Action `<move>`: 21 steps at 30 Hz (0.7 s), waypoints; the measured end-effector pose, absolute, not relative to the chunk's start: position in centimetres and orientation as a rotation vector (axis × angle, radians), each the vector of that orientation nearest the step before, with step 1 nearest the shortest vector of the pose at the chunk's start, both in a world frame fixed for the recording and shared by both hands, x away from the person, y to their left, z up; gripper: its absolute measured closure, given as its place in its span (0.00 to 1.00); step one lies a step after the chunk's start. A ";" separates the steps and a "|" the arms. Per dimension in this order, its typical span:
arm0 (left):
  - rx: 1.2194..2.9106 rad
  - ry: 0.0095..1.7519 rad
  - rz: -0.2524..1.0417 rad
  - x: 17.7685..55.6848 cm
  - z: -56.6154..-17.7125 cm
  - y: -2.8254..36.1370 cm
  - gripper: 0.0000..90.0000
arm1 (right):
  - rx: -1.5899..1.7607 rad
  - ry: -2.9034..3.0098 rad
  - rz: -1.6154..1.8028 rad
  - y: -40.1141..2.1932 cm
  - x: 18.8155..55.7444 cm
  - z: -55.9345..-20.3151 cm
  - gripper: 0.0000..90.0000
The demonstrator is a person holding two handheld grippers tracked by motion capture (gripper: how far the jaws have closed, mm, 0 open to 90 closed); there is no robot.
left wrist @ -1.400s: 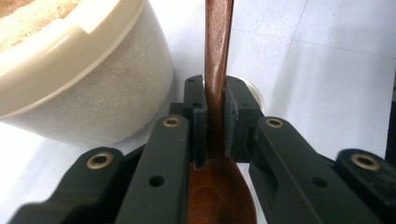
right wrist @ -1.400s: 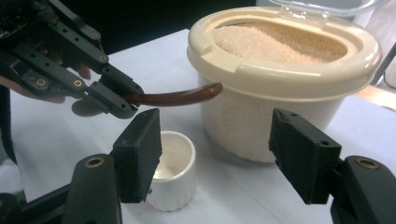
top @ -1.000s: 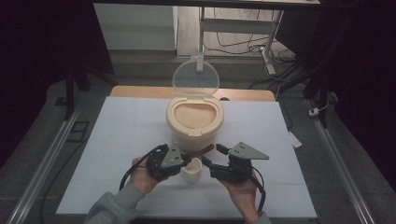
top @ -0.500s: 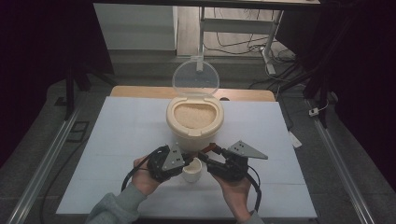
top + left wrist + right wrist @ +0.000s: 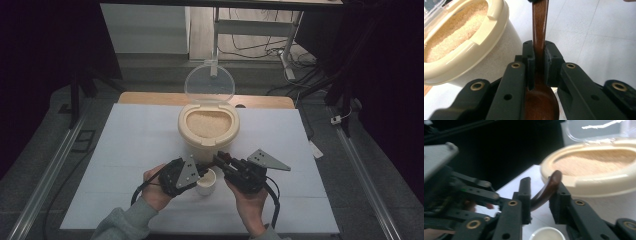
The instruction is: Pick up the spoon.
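Observation:
A dark wooden spoon (image 5: 540, 30) is clamped by its neck in my left gripper (image 5: 539, 50), which is shut on it just above a small white cup (image 5: 206, 182). My right gripper (image 5: 540, 187) faces it from the right, and its jaws have just been closing on the tip of the spoon's handle (image 5: 546, 191), which lies slantwise between the pads and touches both. In the high view the left gripper (image 5: 202, 172) and the right gripper (image 5: 218, 159) meet over the cup, in front of a cream rice container (image 5: 208, 125).
The container is full of rice and its clear lid (image 5: 209, 82) stands open at the back. It sits on a white table top (image 5: 125, 150) with bare space on both sides. Cables trail from both grippers toward the front edge.
My right gripper's jaws have drawn together around the end of the spoon's handle. Both hands have kept nearly still over the cup.

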State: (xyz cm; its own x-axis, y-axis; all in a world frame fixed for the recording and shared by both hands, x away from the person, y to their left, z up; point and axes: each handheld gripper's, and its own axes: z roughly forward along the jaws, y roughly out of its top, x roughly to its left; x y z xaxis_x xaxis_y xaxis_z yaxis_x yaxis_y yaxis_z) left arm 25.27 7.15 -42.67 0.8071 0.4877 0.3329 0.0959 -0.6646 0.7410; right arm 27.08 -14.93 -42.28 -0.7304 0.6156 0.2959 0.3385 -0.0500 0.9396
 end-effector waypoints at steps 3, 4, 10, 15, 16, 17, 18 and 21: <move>2.231 0.430 0.678 25.3 -42.7 7.1 0.89 | 1.018 2.003 1.932 -14.9 27.1 -42.1 0.90; 2.231 0.430 0.678 25.3 -42.7 7.1 0.89 | 1.018 2.003 1.932 -14.9 27.1 -42.1 0.90; 2.212 0.427 0.670 25.2 -42.3 7.3 0.88 | 0.981 1.994 2.016 -15.1 27.1 -42.0 0.92; 2.146 0.463 0.588 25.1 -41.6 8.0 0.77 | 0.926 1.963 2.066 -15.5 26.9 -41.7 0.93; 2.129 0.482 0.560 25.1 -41.4 8.3 0.72 | 0.920 1.959 2.076 -15.6 26.8 -41.6 0.93; 2.114 0.496 0.545 25.1 -41.3 8.6 0.72 | 0.920 1.959 2.076 -15.6 26.8 -41.6 0.93; 2.099 0.508 0.541 25.0 -41.2 8.9 0.66 | 0.910 1.946 2.095 -15.9 26.8 -41.5 0.93; 2.072 0.548 0.504 24.8 -41.0 9.8 0.58 | 0.904 1.938 2.104 -16.2 26.9 -41.4 0.93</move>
State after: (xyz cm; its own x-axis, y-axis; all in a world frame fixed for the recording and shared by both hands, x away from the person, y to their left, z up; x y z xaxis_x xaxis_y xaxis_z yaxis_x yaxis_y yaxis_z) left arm 24.83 9.80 -41.03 0.8181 0.5574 0.1415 0.1879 -0.4916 0.8503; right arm 26.87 -16.22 -41.37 -0.8093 0.4861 0.3299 0.2888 -0.1598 0.9440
